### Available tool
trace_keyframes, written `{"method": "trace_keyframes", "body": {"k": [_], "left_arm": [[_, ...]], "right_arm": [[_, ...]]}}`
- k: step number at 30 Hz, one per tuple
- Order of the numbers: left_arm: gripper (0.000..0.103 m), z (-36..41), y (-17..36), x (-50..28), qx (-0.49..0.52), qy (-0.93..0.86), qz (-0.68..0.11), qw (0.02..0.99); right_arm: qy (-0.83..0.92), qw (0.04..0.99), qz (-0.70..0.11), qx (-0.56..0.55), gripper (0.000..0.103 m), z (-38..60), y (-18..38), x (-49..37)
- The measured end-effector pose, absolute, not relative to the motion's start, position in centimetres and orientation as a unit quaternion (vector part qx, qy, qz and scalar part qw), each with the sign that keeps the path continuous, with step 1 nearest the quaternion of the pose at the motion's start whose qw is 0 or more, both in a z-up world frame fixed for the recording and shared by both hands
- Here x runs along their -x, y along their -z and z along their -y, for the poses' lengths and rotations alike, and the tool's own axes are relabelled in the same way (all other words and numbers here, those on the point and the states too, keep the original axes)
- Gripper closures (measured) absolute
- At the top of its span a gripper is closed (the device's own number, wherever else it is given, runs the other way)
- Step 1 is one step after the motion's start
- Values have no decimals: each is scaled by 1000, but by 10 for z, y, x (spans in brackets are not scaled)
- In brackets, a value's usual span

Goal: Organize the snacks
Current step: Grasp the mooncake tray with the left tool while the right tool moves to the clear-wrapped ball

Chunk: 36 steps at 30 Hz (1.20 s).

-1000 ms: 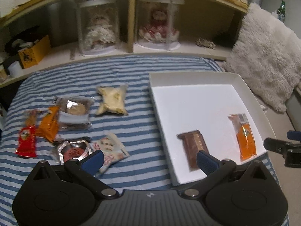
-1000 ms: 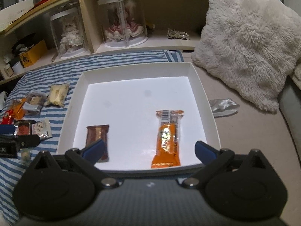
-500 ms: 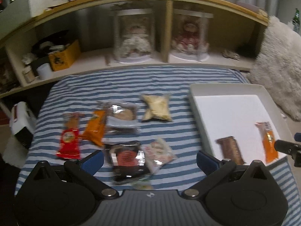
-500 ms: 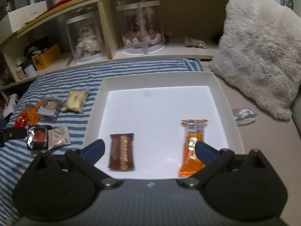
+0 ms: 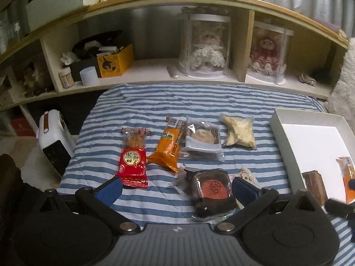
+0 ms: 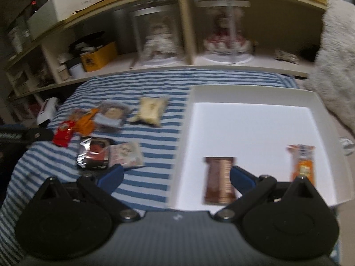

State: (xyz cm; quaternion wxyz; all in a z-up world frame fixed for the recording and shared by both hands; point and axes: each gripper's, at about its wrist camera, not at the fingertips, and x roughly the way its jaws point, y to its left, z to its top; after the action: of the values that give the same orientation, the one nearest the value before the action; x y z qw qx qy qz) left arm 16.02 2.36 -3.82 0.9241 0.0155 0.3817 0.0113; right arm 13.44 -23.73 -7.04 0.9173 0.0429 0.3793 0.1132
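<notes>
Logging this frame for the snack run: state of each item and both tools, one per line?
left tool: open, empty, over the striped cloth
right tool: open, empty
white tray: holds two snacks
brown bar: flat in tray
orange pack: flat in tray
dark round-cake pack: on cloth, between the left tool's fingers, not gripped
red pack: on cloth
pale yellow pack: on cloth

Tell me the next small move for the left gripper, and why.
Probably ease the left gripper down and slightly right onto the dark packet with the red round. Its jaws are open and empty, that packet lies nearest, partly between them on the striped cloth, and the white tray so far holds only the brown bar and an orange pack.
</notes>
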Motion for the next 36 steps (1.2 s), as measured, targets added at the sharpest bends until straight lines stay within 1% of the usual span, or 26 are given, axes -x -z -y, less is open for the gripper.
{"method": "trace_keyframes", "body": {"k": [7, 13, 18, 23, 26, 28, 31, 32, 36], "left_arm": [[0, -23, 65, -178, -8, 7, -403, 915], [0, -23, 86, -200, 26, 4, -428, 904], [0, -18, 108, -216, 47, 18, -460, 886], [0, 2, 124, -226, 15, 31, -478, 878], [0, 12, 130, -231, -10, 30, -479, 877], [0, 15, 134, -234, -16, 29, -482, 875], [0, 17, 136, -235, -30, 20, -478, 878], [0, 17, 137, -235, -39, 16, -475, 879], [0, 15, 135, -235, -48, 20, -468, 882]], "right_arm": [[-150, 915, -372, -48, 1, 186, 91, -132], [-161, 914, -370, -50, 1, 153, 119, -133], [-177, 900, -392, -72, 1, 140, 140, -140], [-198, 895, -394, -68, 1, 131, 150, -142], [-209, 893, -391, -73, 10, 131, 149, -143], [-217, 890, -395, -71, 21, 128, 150, -144], [-225, 884, -404, -69, 32, 126, 152, -147], [-229, 882, -407, -69, 34, 125, 153, -147], [-245, 876, -412, -58, 49, 120, 156, -149]]}}
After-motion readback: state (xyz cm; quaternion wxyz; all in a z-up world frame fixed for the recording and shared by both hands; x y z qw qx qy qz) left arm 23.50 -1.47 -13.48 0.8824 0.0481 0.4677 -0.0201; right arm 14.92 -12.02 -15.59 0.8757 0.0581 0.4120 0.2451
